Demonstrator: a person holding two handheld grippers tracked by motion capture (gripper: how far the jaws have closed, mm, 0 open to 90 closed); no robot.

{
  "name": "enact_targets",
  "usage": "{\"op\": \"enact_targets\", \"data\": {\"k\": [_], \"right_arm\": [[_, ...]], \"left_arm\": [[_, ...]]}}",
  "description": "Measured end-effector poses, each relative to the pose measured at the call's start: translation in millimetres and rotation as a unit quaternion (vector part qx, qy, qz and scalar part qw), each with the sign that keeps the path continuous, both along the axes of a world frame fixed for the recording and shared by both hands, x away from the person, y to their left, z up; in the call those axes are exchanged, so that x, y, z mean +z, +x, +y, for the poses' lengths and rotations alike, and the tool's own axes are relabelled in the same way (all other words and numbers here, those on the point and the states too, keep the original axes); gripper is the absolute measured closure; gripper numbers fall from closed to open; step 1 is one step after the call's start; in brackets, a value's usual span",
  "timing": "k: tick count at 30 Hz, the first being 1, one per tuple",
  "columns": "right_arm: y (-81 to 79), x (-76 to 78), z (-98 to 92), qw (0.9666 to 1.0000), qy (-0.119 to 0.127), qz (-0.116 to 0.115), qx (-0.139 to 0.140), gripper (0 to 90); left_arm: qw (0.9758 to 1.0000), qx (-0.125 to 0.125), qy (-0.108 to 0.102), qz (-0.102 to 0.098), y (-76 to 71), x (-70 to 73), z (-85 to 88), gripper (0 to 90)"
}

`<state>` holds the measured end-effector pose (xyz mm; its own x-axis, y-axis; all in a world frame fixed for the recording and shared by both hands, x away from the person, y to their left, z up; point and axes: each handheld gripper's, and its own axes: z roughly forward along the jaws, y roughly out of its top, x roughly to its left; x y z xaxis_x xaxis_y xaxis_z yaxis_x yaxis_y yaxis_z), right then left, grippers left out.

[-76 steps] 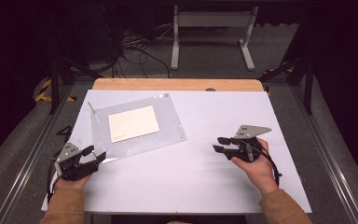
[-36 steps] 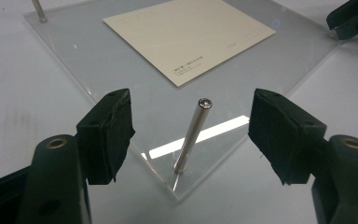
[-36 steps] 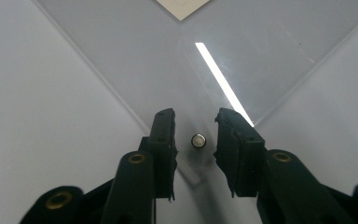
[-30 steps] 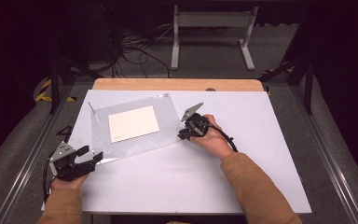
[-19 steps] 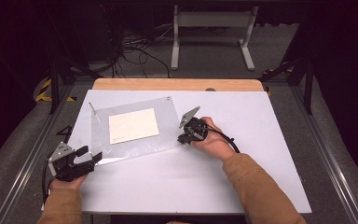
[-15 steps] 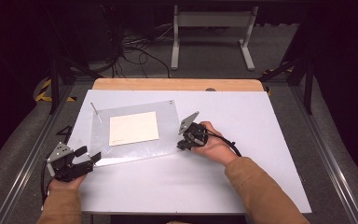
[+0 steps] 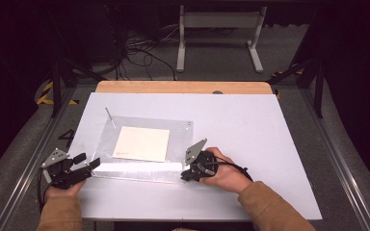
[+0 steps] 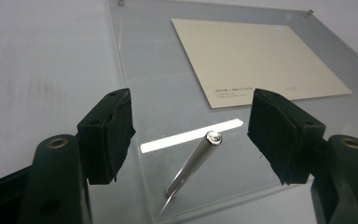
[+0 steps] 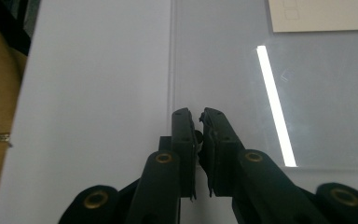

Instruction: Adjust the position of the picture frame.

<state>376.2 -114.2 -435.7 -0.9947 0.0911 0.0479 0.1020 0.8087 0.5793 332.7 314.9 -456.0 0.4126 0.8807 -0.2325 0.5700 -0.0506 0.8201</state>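
- The clear sheet (image 7: 144, 147) lies flat on the desk (image 7: 250, 125), a cream card (image 7: 141, 143) under it.
- Right gripper (image 9: 199, 122), jaws clamped on the sheet's corner pin.
- Left gripper (image 8: 191, 135), jaws apart around another pin (image 8: 196, 161).

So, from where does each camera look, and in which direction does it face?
High view: sits above the person's side, faces forward and down on the table; both forearms and hands show, with the left hand-held gripper and the right hand-held gripper.
Left gripper view: rides on the left hand-held gripper, looks between its open jaws at a metal post on the clear acrylic sheet.
Right gripper view: looks along the closed jaws at the sheet's edge; a sleeve shows at left.
All share the sheet and its cream paper.
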Motion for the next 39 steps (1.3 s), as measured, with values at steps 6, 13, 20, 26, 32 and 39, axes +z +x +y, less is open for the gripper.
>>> {"op": "enact_targets", "data": {"k": [6, 13, 20, 26, 32, 39], "right_arm": [[-23.5, -3.7, 3.2, 0.9995, 0.022, 0.020, 0.010, 82.7], [-26.6, -6.9, -0.1, 0.9989, 0.041, 0.022, 0.006, 82.6], [-27.0, -7.2, -0.5, 0.9988, 0.044, 0.020, 0.007, 82.7], [-30.9, -7.1, 0.1, 0.9988, 0.042, 0.019, 0.012, 82.7], [-36.1, -8.1, 0.2, 0.9986, 0.048, 0.020, 0.014, 83.0], [-46.3, -14.5, 2.5, 0.9940, 0.055, 0.080, 0.050, 89.6]], "left_arm": [[0.9999, 0.000, 0.008, 0.013, -5.4, 0.2, 1.9, 36.0], [0.9996, -0.006, 0.008, 0.027, -10.3, 2.3, 8.8, 60.5], [0.9981, -0.011, 0.058, 0.019, -6.7, 9.9, 1.2, 82.0], [0.9961, 0.004, 0.088, 0.010, 19.0, 17.0, -14.3, 83.1], [0.9948, 0.003, 0.102, 0.001, 56.1, 25.0, -33.0, 83.4], [0.9953, 0.009, 0.096, -0.010, 98.8, 31.0, -63.4, 83.1]]}}
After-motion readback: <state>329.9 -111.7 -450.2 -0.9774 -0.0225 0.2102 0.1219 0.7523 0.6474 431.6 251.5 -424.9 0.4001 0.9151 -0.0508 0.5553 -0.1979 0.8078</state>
